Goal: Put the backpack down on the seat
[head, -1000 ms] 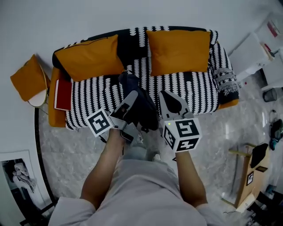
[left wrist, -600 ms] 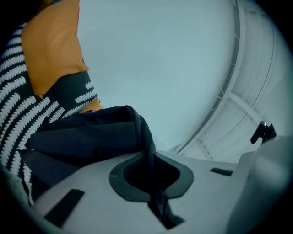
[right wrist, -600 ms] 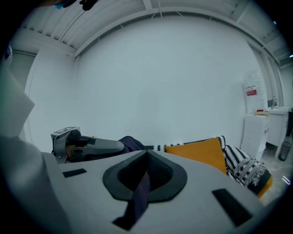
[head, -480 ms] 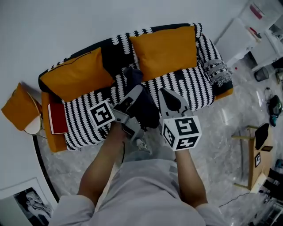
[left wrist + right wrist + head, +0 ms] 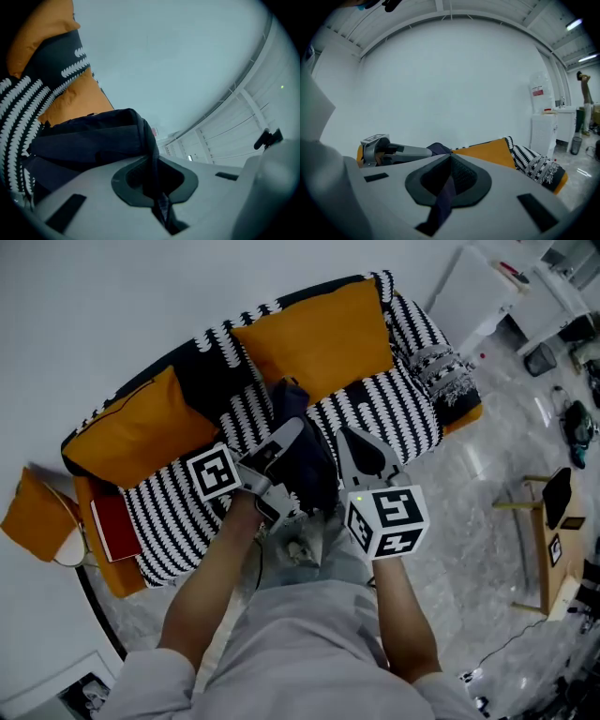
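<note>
Backpack (image 5: 305,457) nearer seat (image 5: 384,411), lengthwise front-to-back

Backpack strap (image 5: 443,199) — pinched between jaws

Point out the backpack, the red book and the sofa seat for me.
backpack (image 5: 309,465): head view, middle of its dark body.
red book (image 5: 114,527): head view, middle of its cover.
sofa seat (image 5: 375,413): head view, bare striped part to the backpack's right.

No legible text was recorded; square coded markers were noted on the left gripper (image 5: 292,427) and right gripper (image 5: 349,437), a red label (image 5: 537,92) unreadable.
</note>
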The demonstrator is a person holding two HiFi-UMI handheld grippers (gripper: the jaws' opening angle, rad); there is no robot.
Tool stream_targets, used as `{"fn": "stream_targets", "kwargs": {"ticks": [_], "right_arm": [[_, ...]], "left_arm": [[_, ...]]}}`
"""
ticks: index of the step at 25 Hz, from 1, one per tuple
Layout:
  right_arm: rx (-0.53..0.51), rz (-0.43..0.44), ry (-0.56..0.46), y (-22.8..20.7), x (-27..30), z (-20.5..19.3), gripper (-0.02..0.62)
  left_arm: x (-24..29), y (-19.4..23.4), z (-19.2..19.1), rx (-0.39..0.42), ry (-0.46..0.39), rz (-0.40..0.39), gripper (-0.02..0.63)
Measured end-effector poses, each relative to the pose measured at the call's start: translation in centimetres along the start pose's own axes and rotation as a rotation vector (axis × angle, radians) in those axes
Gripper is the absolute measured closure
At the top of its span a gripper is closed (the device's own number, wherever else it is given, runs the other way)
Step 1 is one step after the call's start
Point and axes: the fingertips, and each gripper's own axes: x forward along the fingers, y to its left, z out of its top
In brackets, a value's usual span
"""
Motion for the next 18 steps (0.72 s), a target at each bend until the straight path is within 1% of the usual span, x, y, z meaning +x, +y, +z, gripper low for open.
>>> {"fn": "stream_targets", "kwargs": {"ticks": [7, 15, 18], "right_arm": [[0.030, -0.005, 0.010, -5.8, 2.2, -0.2, 0.594], [0.098, -0.043, 0.033, -12.9, 5.3, -1.0, 0.594], [0.118, -0.042, 0.021, -15.1, 6.4, -1.0, 0.594]], "left_arm": [[7.2, 2.2, -0.9, 0.001, 0.166, -0.024, 0.594], [14.6, 5.8, -1.0, 0.079, 0.382, 0.002, 0.594], [16.8, 7.4, -1.0, 0.094, 0.457, 0.016, 0.594]]}}
